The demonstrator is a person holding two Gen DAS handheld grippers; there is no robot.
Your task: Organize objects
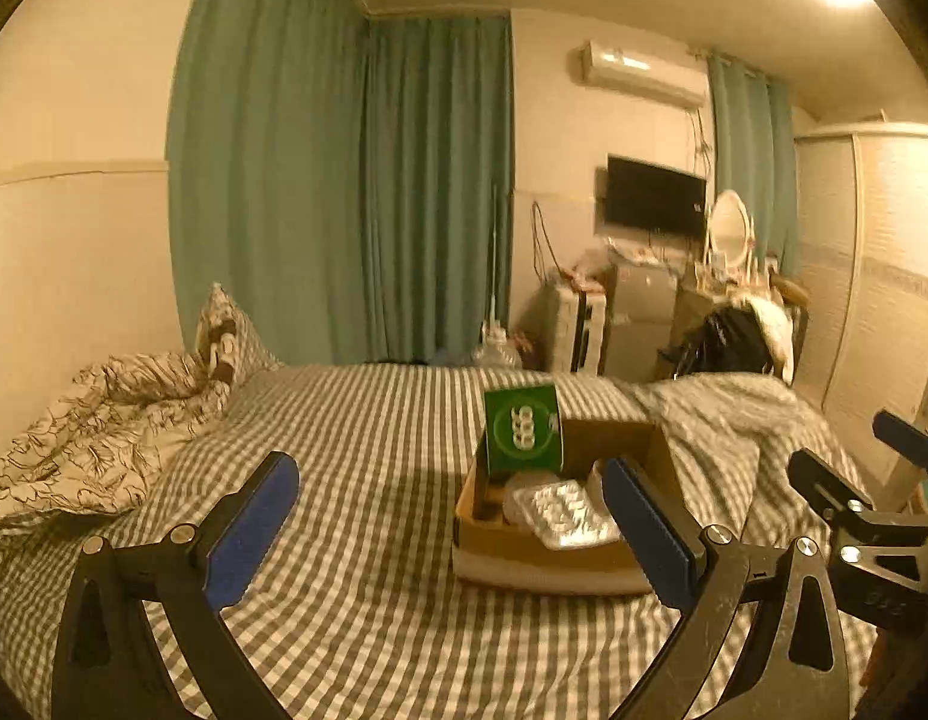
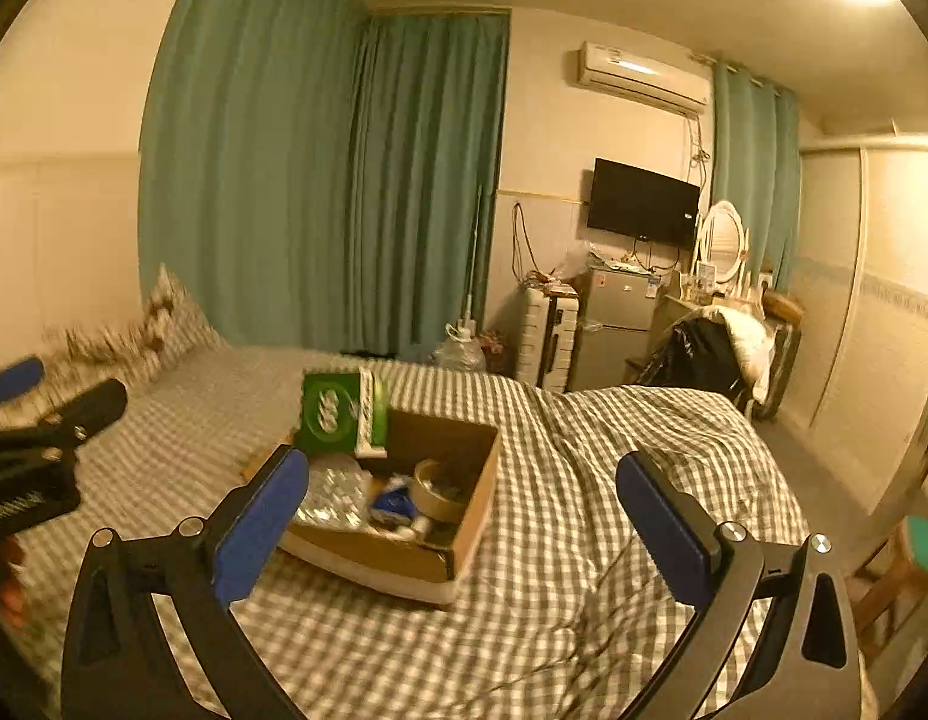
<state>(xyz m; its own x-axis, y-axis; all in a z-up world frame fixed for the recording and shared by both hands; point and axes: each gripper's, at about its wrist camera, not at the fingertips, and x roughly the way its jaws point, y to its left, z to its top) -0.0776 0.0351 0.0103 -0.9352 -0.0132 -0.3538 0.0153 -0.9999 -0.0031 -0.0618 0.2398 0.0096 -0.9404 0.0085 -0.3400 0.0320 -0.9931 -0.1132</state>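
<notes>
The box (image 1: 560, 516) lies on the bed (image 1: 356, 480), an open brown cardboard tray. In the left view its long axis runs away from the camera toward the far wall; in the right view it angles from near left to far right. A green carton (image 1: 524, 429) stands upright at its far left corner, printed face toward the cameras. Inside lie a silvery blister pack (image 1: 566, 510), a tape roll (image 2: 443, 489) and a small blue-and-white item (image 2: 395, 501), too blurred to name.

The bed has a grey checked cover, rumpled to the right of the box. A patterned quilt (image 1: 98, 420) and a pillow (image 1: 227, 336) sit at the far left.

The left gripper (image 1: 452, 534) hangs above the bed, fingers spread wide and holding nothing; its right finger (image 1: 644, 534) overlaps the box's near right corner. The right gripper (image 2: 464, 522) is likewise spread and holding nothing, its left finger (image 2: 260, 522) overlapping the box's near left edge.

Beyond stand green curtains (image 1: 344, 180), a TV (image 1: 653, 195), an air conditioner (image 1: 644, 72) and a wardrobe (image 1: 872, 276).
</notes>
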